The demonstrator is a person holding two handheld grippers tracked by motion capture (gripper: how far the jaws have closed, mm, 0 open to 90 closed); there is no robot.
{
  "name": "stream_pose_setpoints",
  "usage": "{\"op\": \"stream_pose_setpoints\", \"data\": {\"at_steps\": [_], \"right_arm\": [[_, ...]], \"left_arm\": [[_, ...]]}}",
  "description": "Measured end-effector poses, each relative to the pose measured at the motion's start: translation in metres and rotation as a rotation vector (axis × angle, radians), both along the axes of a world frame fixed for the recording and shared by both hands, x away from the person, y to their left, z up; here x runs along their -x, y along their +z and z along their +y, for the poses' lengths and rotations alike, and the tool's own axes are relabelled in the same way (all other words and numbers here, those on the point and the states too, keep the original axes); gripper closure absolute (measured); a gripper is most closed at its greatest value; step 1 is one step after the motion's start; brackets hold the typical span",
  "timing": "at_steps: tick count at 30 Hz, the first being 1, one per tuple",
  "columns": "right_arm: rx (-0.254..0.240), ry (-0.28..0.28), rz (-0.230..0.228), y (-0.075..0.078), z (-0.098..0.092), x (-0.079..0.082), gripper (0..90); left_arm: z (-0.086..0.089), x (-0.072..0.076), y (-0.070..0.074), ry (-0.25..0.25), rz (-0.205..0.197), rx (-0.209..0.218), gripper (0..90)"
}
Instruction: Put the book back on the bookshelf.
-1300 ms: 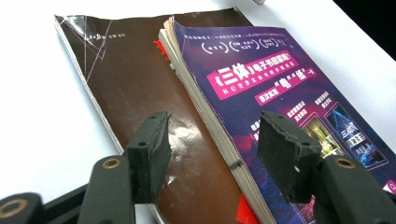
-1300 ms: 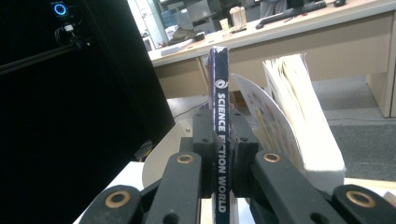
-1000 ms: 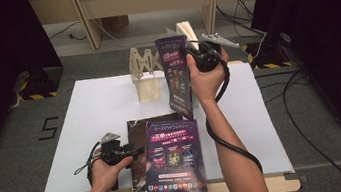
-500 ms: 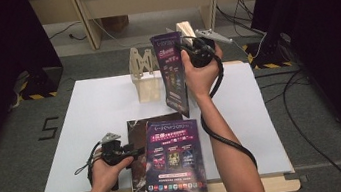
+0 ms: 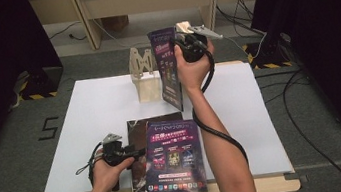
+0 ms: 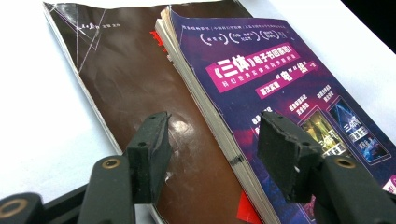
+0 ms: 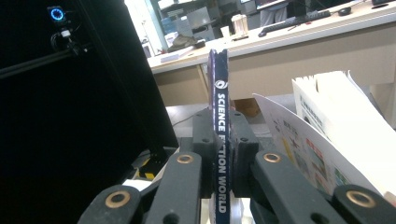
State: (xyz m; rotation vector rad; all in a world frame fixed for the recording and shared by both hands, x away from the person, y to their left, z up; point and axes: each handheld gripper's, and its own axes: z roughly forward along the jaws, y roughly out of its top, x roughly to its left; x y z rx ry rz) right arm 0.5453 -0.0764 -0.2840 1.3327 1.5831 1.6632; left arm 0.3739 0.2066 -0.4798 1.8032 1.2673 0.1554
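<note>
Purple magazine (image 5: 168, 68) hangs upright in the clamped right gripper (image 7: 222, 154), just beside the wooden rack (image 5: 145, 76); lower it straight into a slot, spine vertical. Left gripper (image 6: 212, 154) gapes, resting over the worktop's (image 5: 90, 117) book stack (image 6: 196, 116)

A thin purple magazine (image 5: 168, 66) hangs upright, spine clamped, at twelve o'clock above the counter (image 5: 90, 117). Its spine reads "SCIENCE FICTION WORLD".

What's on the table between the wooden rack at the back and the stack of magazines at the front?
Bare white tabletop, seen in the high view. The purple magazine clamped in the right gripper hangs beside the wooden rack, not between it and the magazine stack.
</note>
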Motion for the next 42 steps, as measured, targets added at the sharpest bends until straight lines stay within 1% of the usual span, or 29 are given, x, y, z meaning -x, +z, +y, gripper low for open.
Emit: {"op": "stream_pose_setpoints", "data": {"at_steps": [3, 4, 6, 7, 8, 9, 10, 11, 12, 13, 14, 15, 16, 18, 19, 20, 21, 22, 25, 26, 27, 29, 30, 33, 35, 36, 37, 41, 42], "right_arm": [[0.011, -0.014, -0.009, -0.001, 0.002, -0.004, 84.5], [0.026, -0.026, -0.024, -0.003, 0.004, -0.007, 84.4], [0.035, -0.030, -0.023, -0.005, 0.006, -0.009, 84.3], [0.049, -0.037, -0.023, -0.009, 0.006, -0.010, 84.2], [0.083, -0.051, -0.018, -0.016, 0.008, -0.009, 83.7], [0.083, -0.051, -0.018, -0.016, 0.008, -0.009, 83.7], [0.116, -0.071, -0.040, -0.021, 0.008, -0.003, 83.1], [0.116, -0.071, -0.040, -0.021, 0.008, -0.003, 83.1], [0.140, -0.076, -0.056, -0.022, 0.006, 0.003, 82.8], [0.143, -0.079, -0.055, -0.022, 0.005, 0.007, 82.8], [0.164, -0.082, -0.058, -0.022, 0.003, 0.011, 82.8], [0.164, -0.082, -0.058, -0.022, 0.003, 0.011, 82.8], [0.189, -0.084, -0.058, -0.023, -0.001, 0.021, 82.3], [0.195, -0.081, -0.060, -0.024, -0.003, 0.025, 82.0], [0.203, -0.074, -0.048, -0.025, -0.004, 0.030, 81.8], [0.228, -0.064, -0.039, -0.028, -0.005, 0.038, 81.6], [0.228, -0.064, -0.039, -0.028, -0.005, 0.038, 81.6], [0.247, -0.052, -0.027, -0.031, -0.006, 0.046, 81.2], [0.255, -0.045, -0.014, -0.033, -0.008, 0.051, 80.6], [0.273, -0.051, 0.000, -0.035, -0.010, 0.055, 79.8], [0.273, -0.051, 0.000, -0.035, -0.010, 0.055, 79.8], [0.262, -0.036, 0.023, -0.035, -0.014, 0.057, 79.3], [0.277, -0.032, 0.038, -0.034, -0.017, 0.057, 78.8], [0.278, -0.032, 0.057, -0.032, -0.019, 0.055, 78.4], [0.276, -0.022, 0.072, -0.029, -0.021, 0.052, 77.5], [0.272, -0.005, 0.093, -0.027, -0.022, 0.049, 76.4], [0.272, -0.005, 0.093, -0.027, -0.022, 0.049, 76.4], [0.292, 0.000, 0.121, -0.024, -0.021, 0.044, 74.1], [0.299, 0.006, 0.138, -0.023, -0.020, 0.041, 73.7]], "left_arm": [[0.001, 0.000, 0.000, -0.003, 0.002, 0.001, 43.0], [0.001, 0.000, -0.001, 0.000, 0.002, 0.001, 43.1], [0.001, 0.000, -0.001, 0.000, 0.001, 0.000, 43.0], [0.002, 0.000, -0.001, 0.001, 0.002, -0.004, 43.0], [0.002, -0.001, -0.002, 0.002, 0.001, 0.000, 43.0], [0.002, -0.001, -0.002, 0.003, 0.003, 0.001, 43.0], [0.003, -0.001, -0.002, 0.001, 0.003, 0.000, 43.0], [0.003, -0.001, -0.002, 0.004, 0.001, 0.001, 43.0], [0.004, -0.001, -0.002, 0.006, 0.005, 0.002, 43.0], [0.004, -0.001, -0.003, 0.007, 0.006, 0.001, 43.0], [0.004, -0.001, -0.003, 0.006, 0.006, -0.002, 43.1], [0.004, -0.001, -0.003, 0.006, 0.006, -0.002, 43.0], [0.004, -0.001, -0.003, 0.006, 0.007, -0.001, 43.0], [0.003, -0.001, -0.003, 0.008, 0.007, -0.003, 43.0], [0.003, -0.001, -0.003, 0.007, 0.006, 0.000, 43.0], [0.003, -0.001, -0.003, 0.006, 0.008, 0.004, 43.0], [0.003, 0.000, -0.002, 0.005, 0.011, 0.002, 43.0], [0.003, 0.000, -0.002, 0.003, 0.010, 0.001, 43.0], [0.002, 0.000, -0.002, 0.005, 0.008, 0.000, 43.0], [0.002, 0.000, -0.001, 0.002, 0.009, 0.000, 43.0], [0.002, 0.000, -0.001, 0.002, 0.009, 0.000, 43.0], [0.002, 0.000, -0.001, 0.004, 0.008, -0.002, 43.0], [0.001, 0.000, -0.001, 0.003, 0.009, 0.001, 43.0], [0.001, 0.000, -0.001, 0.002, 0.010, 0.001, 42.9], [0.001, 0.000, -0.001, 0.001, 0.010, 0.001, 42.9], [0.001, 0.000, -0.001, 0.001, 0.009, 0.000, 42.9], [0.001, 0.000, -0.001, 0.001, 0.009, -0.001, 42.9], [0.001, 0.000, -0.002, 0.000, 0.008, 0.003, 42.9], [0.001, 0.000, -0.002, -0.001, 0.009, 0.002, 42.8]]}}
